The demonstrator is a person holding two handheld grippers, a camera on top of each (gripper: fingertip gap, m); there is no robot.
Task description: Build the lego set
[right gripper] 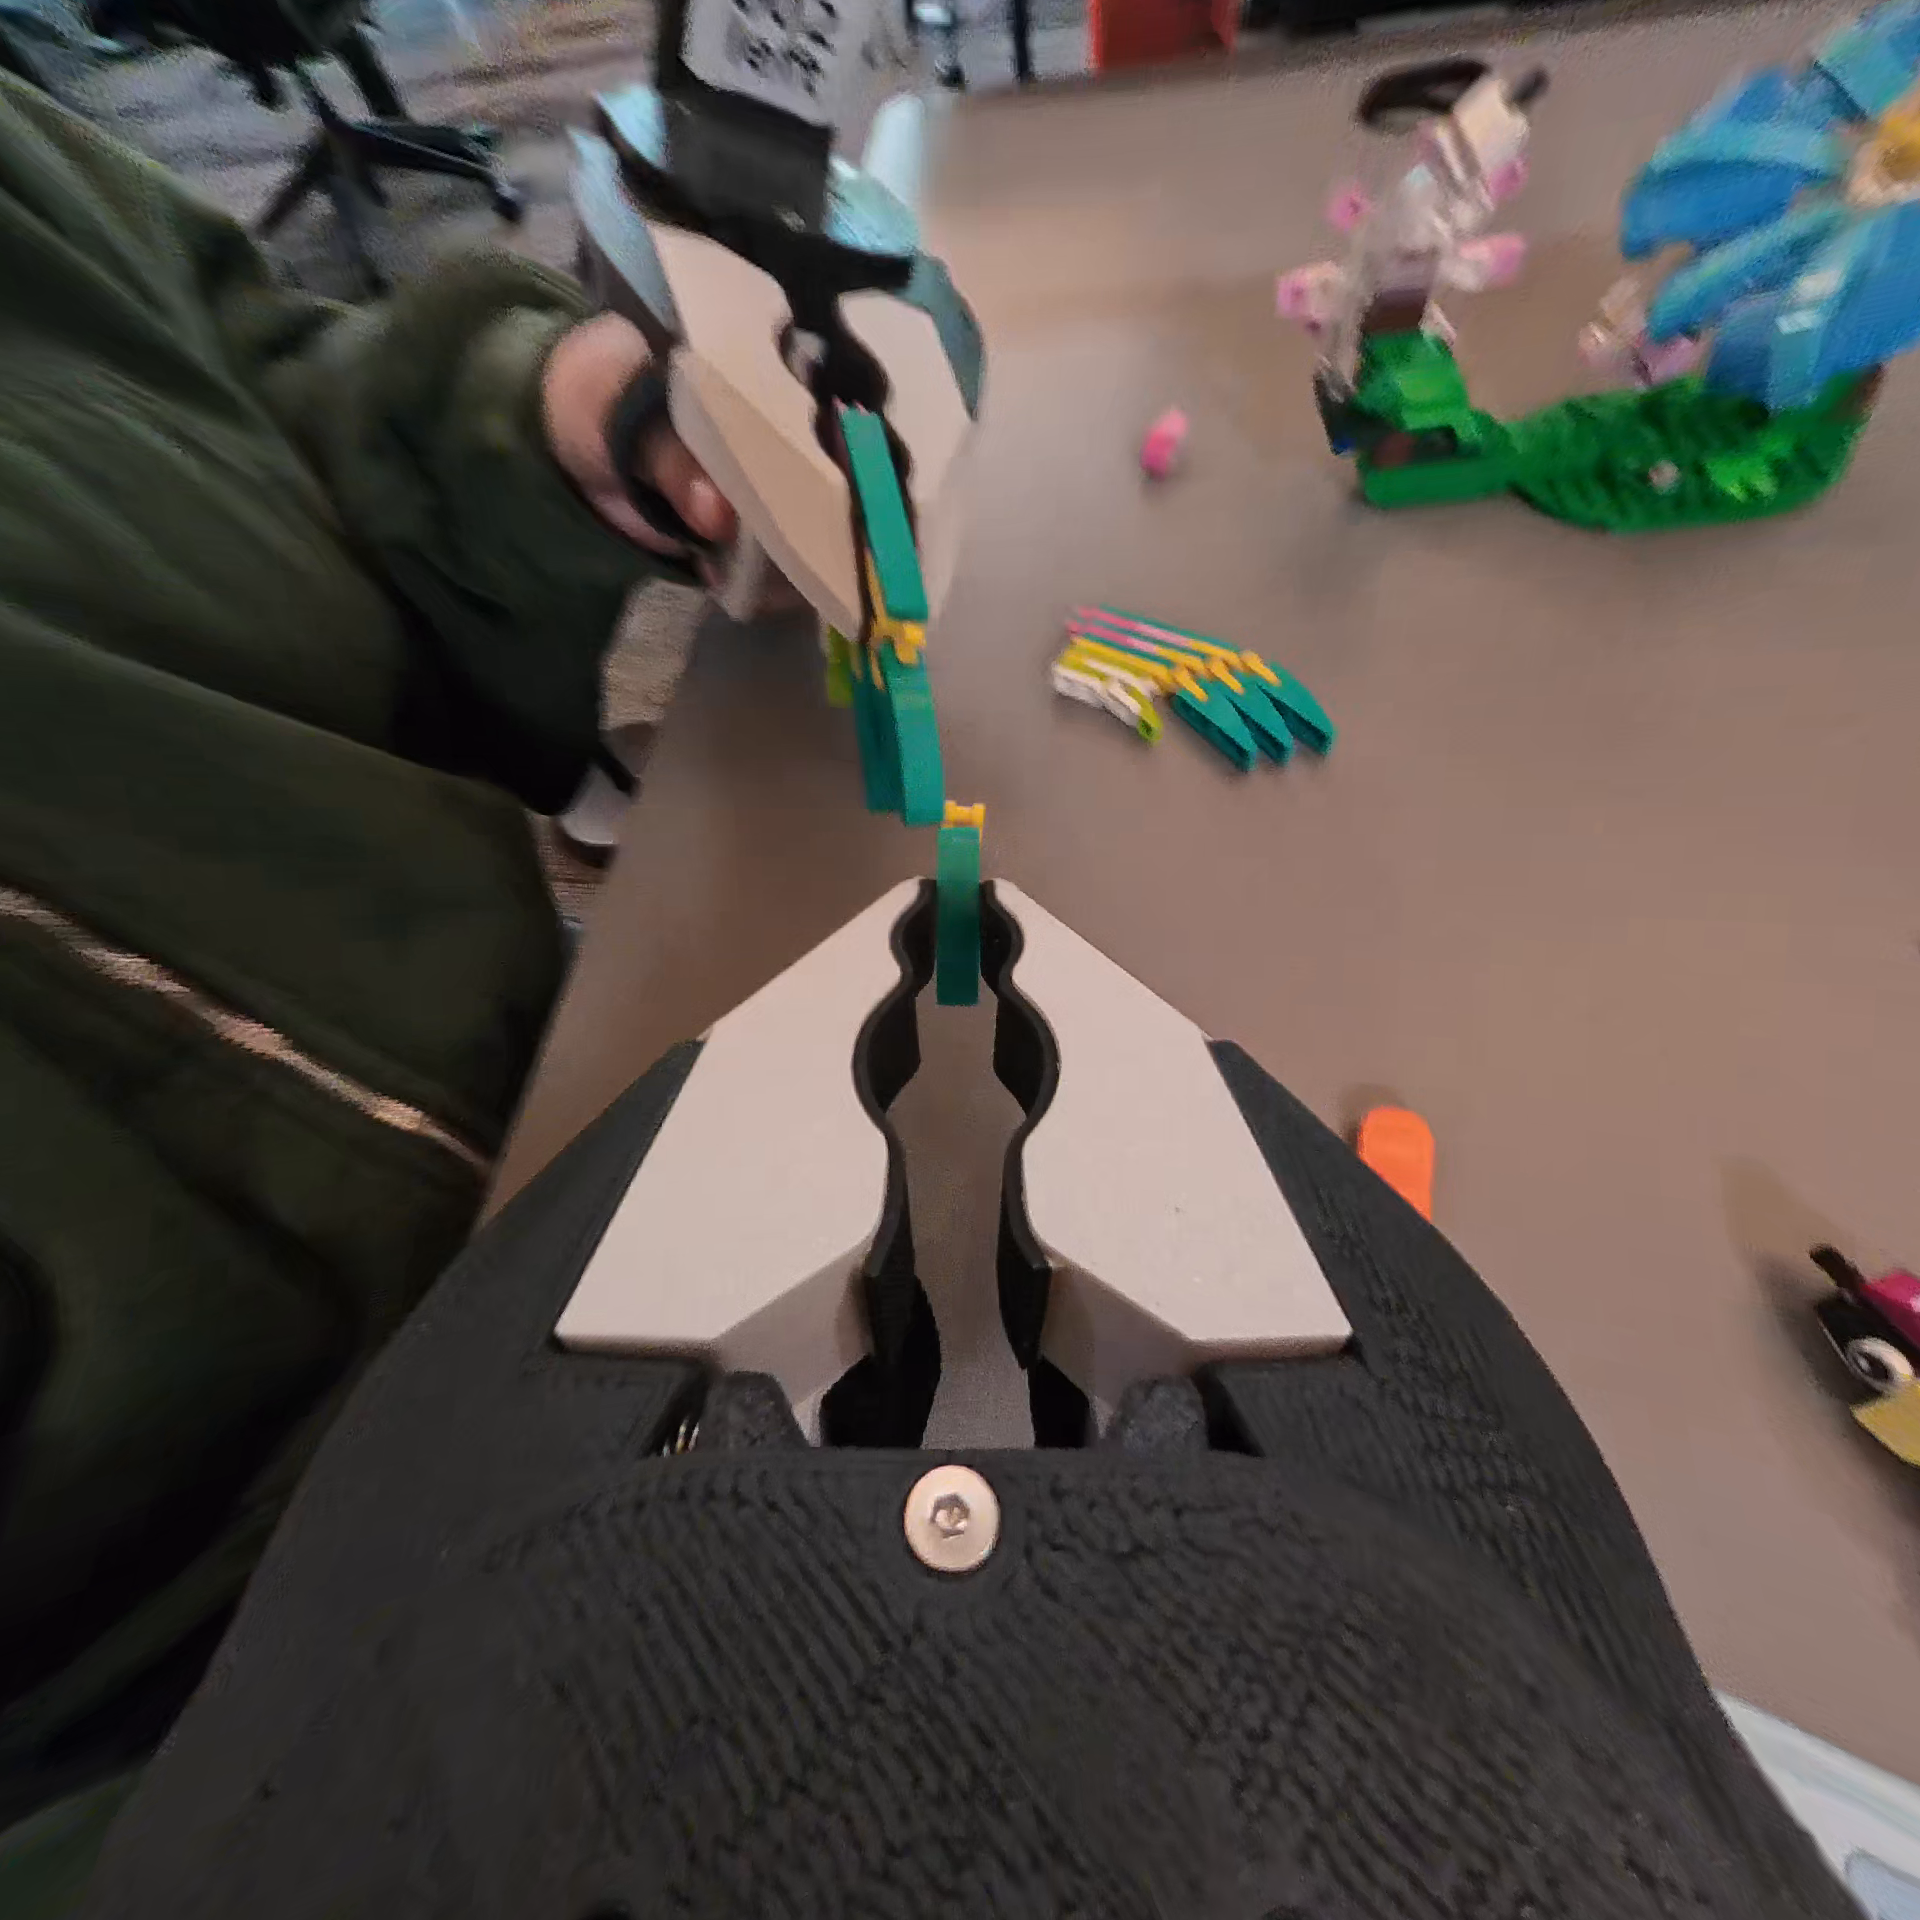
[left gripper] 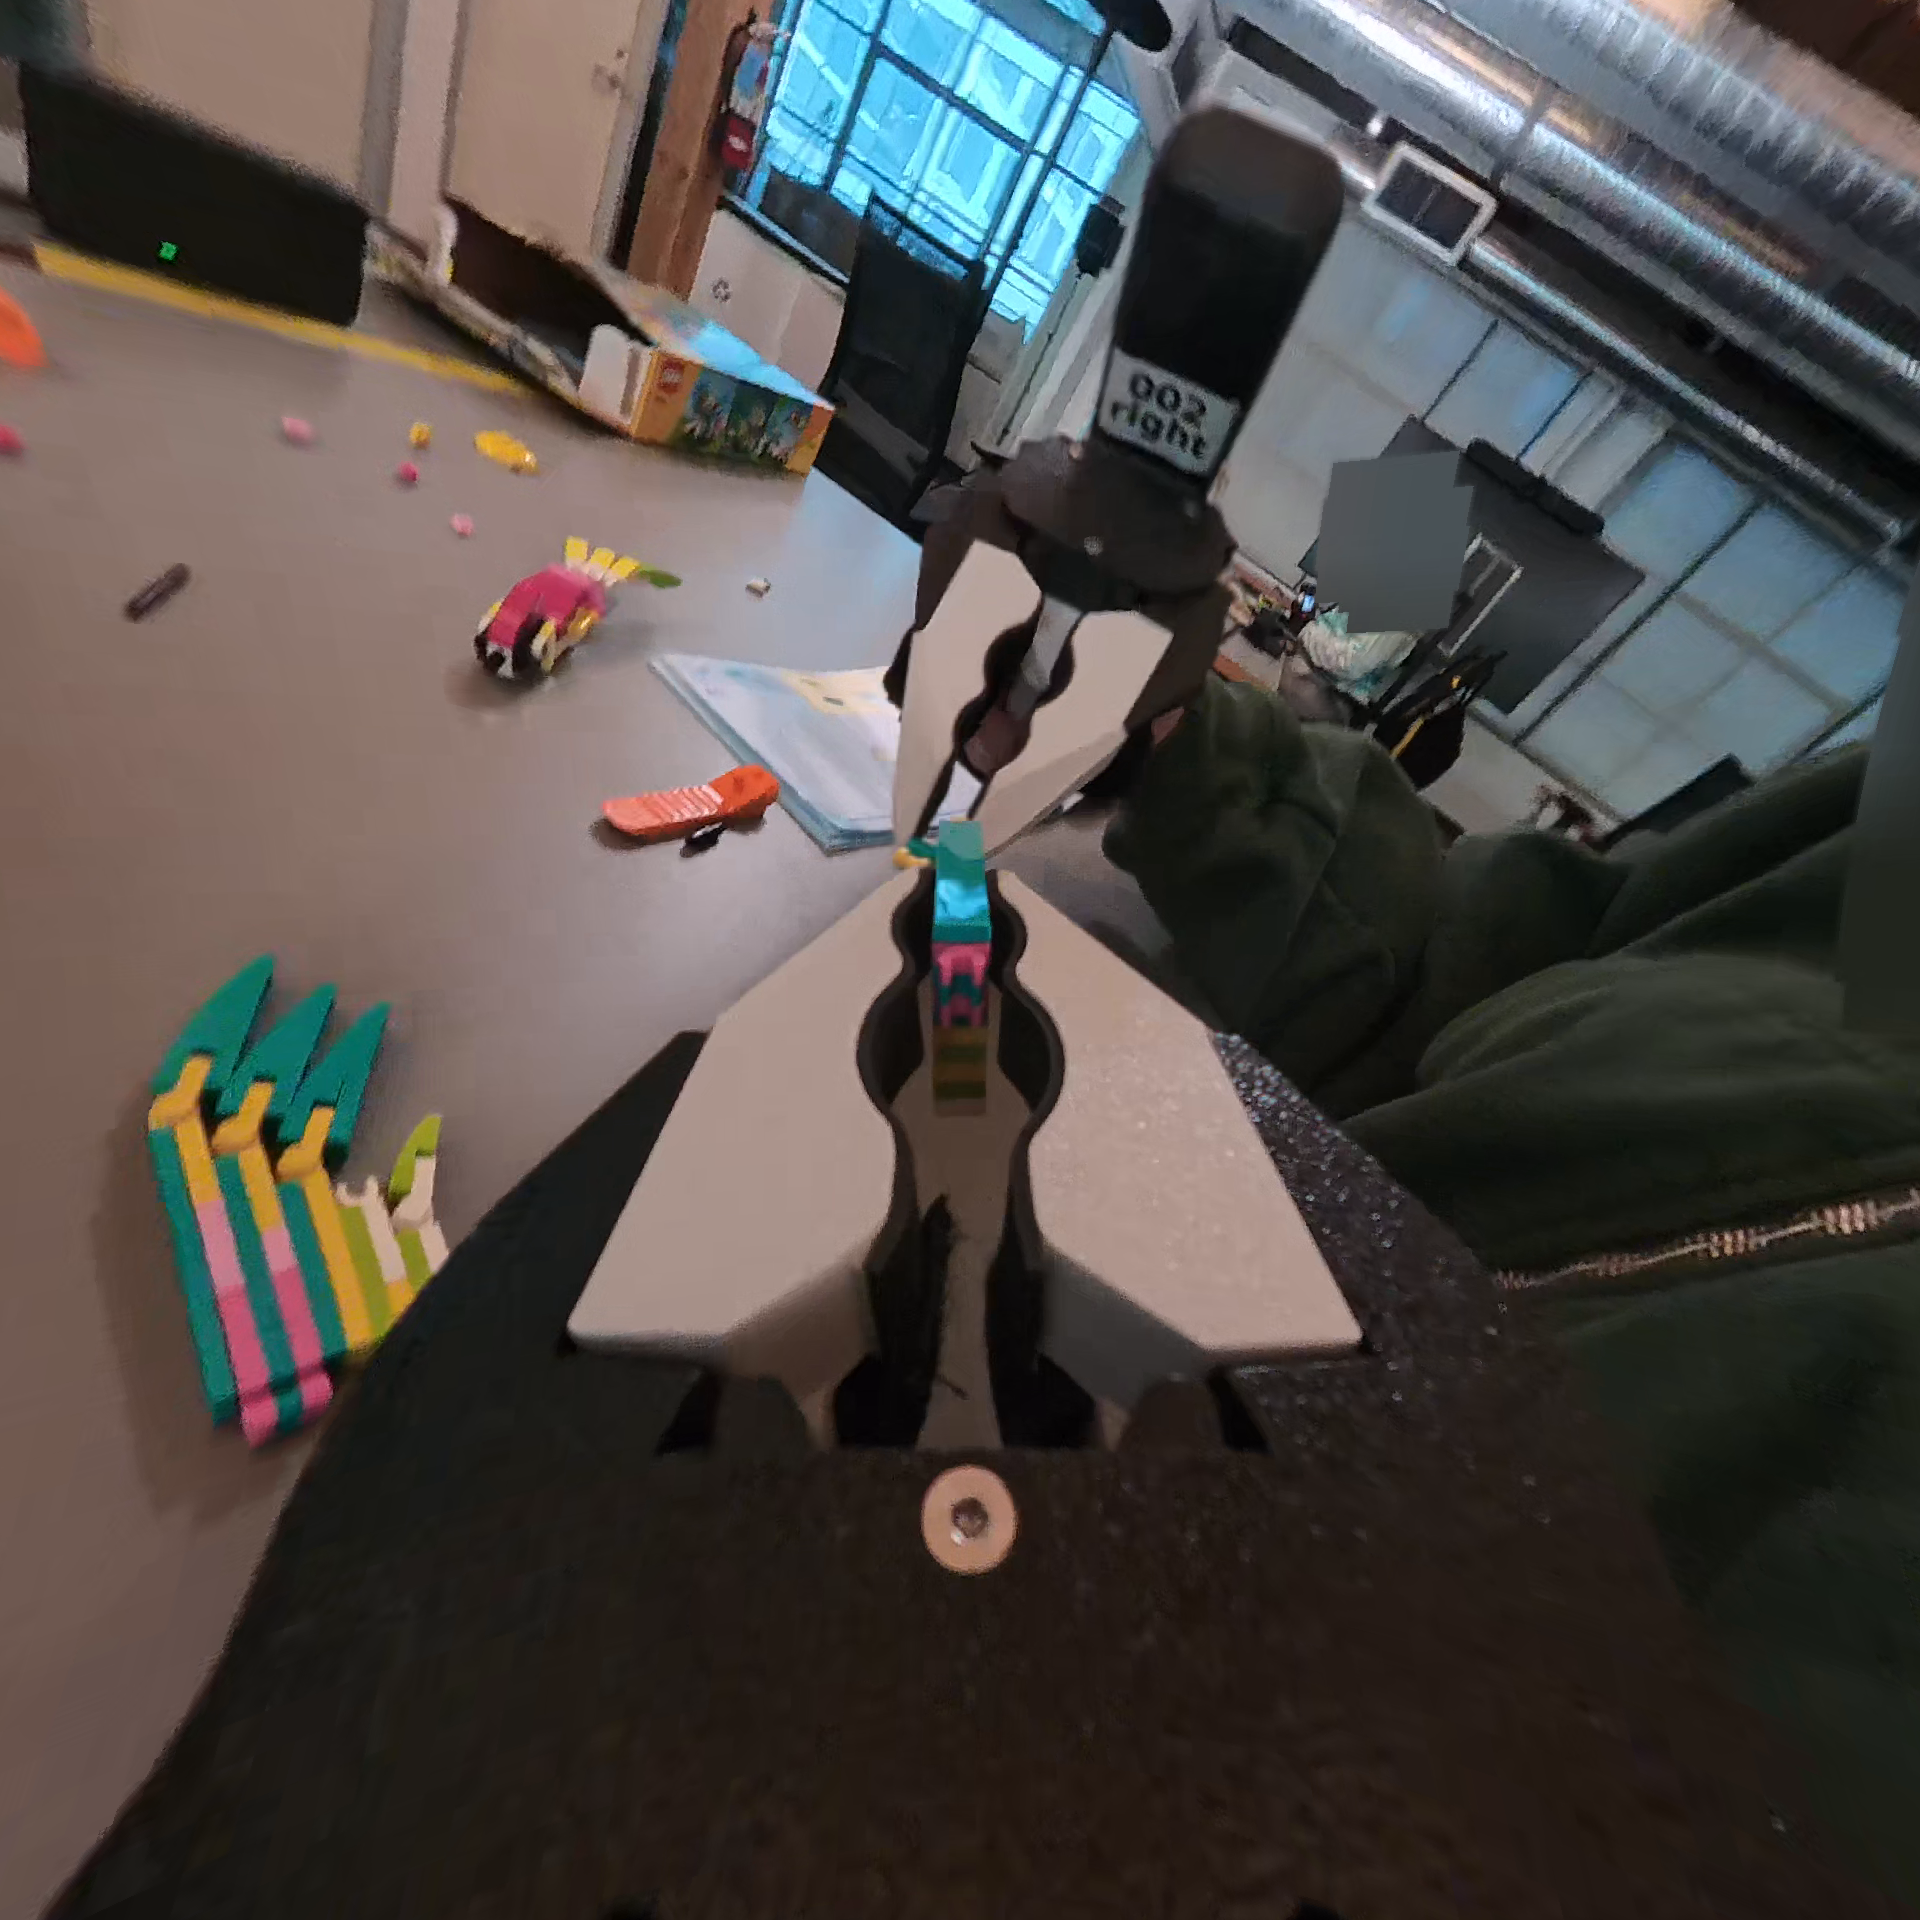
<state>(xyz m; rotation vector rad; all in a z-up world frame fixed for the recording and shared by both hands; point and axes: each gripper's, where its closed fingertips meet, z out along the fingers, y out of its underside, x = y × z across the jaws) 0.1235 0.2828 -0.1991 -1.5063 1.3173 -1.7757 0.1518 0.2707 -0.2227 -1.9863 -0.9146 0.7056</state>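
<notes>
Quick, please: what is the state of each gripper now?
Left gripper: closed on striped wing piece.
Right gripper: closed on teal feather.

Lettering near the right gripper (left gripper: 943, 831) — little of it is legible.
A white label (left gripper: 1169, 421) with dark print sits on that gripper's black body. Left of the gripper and farther back, the yellow lego set box (left gripper: 717, 400) carries a small red square logo — its other print is blurred. The booklet (left gripper: 790, 727) just left of the gripper may carry print, but it is too smeared to tell.
</notes>
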